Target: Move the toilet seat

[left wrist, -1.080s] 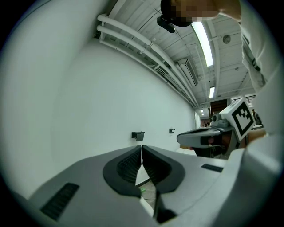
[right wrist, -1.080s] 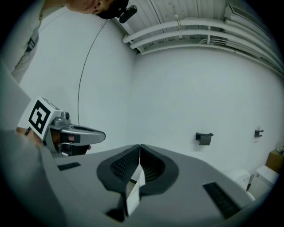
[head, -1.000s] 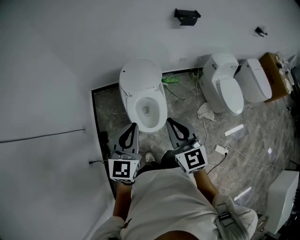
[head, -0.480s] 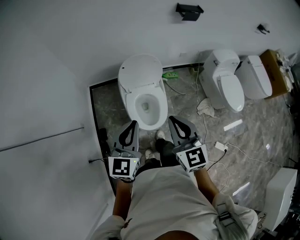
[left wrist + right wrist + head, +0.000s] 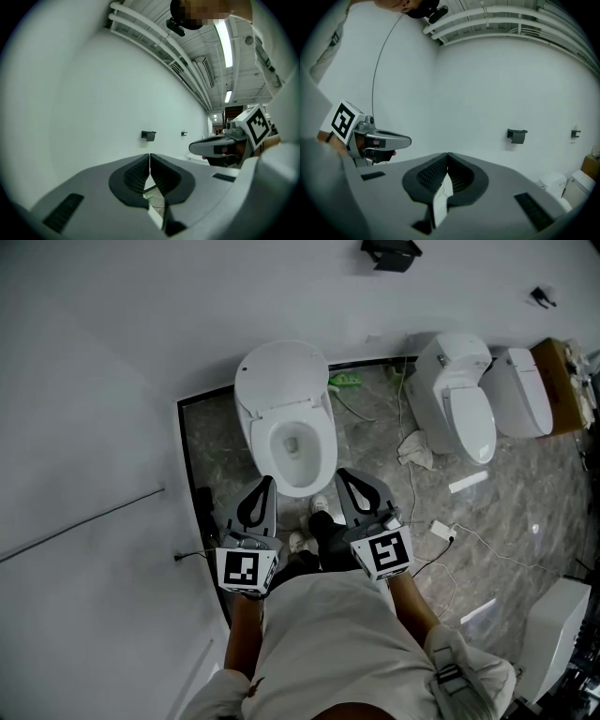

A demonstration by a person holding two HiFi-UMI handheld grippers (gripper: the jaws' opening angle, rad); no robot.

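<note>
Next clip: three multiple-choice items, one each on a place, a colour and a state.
1. Where is the open toilet?
A. just ahead of both grippers' tips
B. behind the cardboard box
C. right of the two closed toilets
2. What colour is the small thing lying behind it?
A. red
B. green
C. black
3. How do the left gripper and right gripper stand?
A. both wide open
B. both shut on the toilet's rim
C. both shut, empty
1 A, the bowl lies just beyond their tips; 2 B, it shows bright green; 3 C, each gripper view shows pads together, nothing between.
</note>
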